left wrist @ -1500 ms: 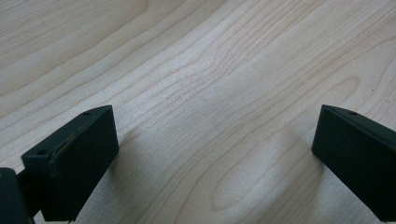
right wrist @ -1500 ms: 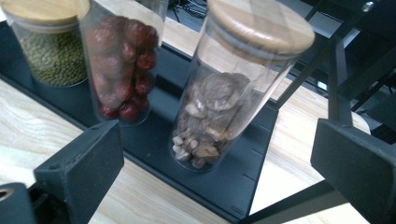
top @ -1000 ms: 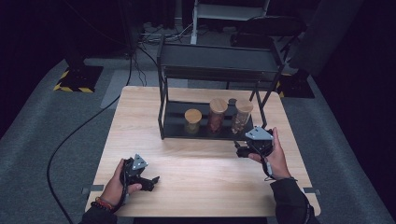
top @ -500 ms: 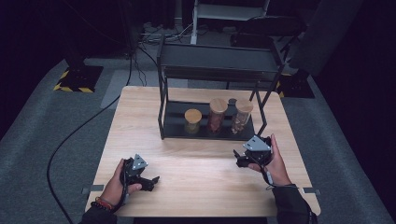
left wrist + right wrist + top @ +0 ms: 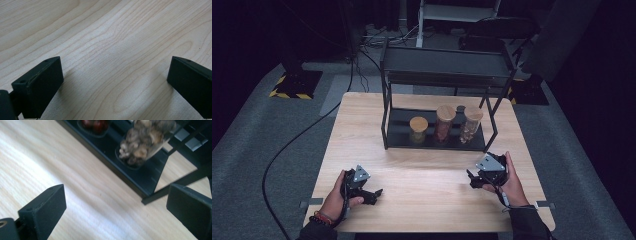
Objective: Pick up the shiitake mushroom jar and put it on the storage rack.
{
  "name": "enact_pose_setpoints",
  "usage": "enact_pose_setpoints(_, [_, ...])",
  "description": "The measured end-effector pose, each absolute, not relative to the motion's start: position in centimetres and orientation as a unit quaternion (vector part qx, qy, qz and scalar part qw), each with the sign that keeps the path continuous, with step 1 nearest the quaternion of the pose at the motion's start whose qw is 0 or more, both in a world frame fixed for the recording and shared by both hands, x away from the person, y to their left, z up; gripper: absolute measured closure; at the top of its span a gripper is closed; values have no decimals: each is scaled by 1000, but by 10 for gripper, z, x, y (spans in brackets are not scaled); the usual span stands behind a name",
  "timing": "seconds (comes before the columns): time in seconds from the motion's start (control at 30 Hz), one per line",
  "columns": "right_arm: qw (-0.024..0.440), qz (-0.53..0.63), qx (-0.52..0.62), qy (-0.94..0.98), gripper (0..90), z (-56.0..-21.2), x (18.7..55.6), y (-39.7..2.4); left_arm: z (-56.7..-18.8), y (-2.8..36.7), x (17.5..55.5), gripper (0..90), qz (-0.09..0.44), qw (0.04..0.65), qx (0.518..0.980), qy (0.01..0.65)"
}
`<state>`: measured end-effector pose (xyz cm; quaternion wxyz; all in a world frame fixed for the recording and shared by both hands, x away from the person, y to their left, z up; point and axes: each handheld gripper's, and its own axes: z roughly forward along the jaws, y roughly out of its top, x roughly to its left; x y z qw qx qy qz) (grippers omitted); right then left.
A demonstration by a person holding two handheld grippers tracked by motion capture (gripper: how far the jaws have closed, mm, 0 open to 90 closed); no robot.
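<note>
Right tool (image 5: pixel 474 178): jaws spread, empty, nearer hand.
Jar of pale pieces (image 5: pixel 142 138): upright on rack (image 5: pixel 437 142), ahead.
Left tool (image 5: pixel 371 192): spread, empty.

Left gripper (image 5: pixel 113 82) is just hanging low over the light wooden tabletop (image 5: pixel 107 37), jaws spread wide apart with nothing between them. You can see soft shadows from both jaws on the wood grain.

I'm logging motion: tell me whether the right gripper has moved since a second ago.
Yes. The right gripper has drawn back from the black rack toward the table's near edge.
</note>
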<state>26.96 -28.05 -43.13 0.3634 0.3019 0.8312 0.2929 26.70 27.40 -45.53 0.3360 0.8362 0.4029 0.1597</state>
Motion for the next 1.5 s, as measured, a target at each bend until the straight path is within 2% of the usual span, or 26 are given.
enact_pose_setpoints(1.03, [322, 272, 357, 834, 25, -452, 257, -326, -455, 274, 267, 2, 159, 336, 836, 403])
enact_pose_setpoints(1.17, [310, 280, 374, 828, 23, -454, 257, -335, -455, 274, 267, 2, 159, 336, 836, 403])
enact_pose_setpoints(1.5, [228, 329, 445, 801, 5, -457, 266, -370, -455, 274, 268, 2, 158, 336, 837, 402])
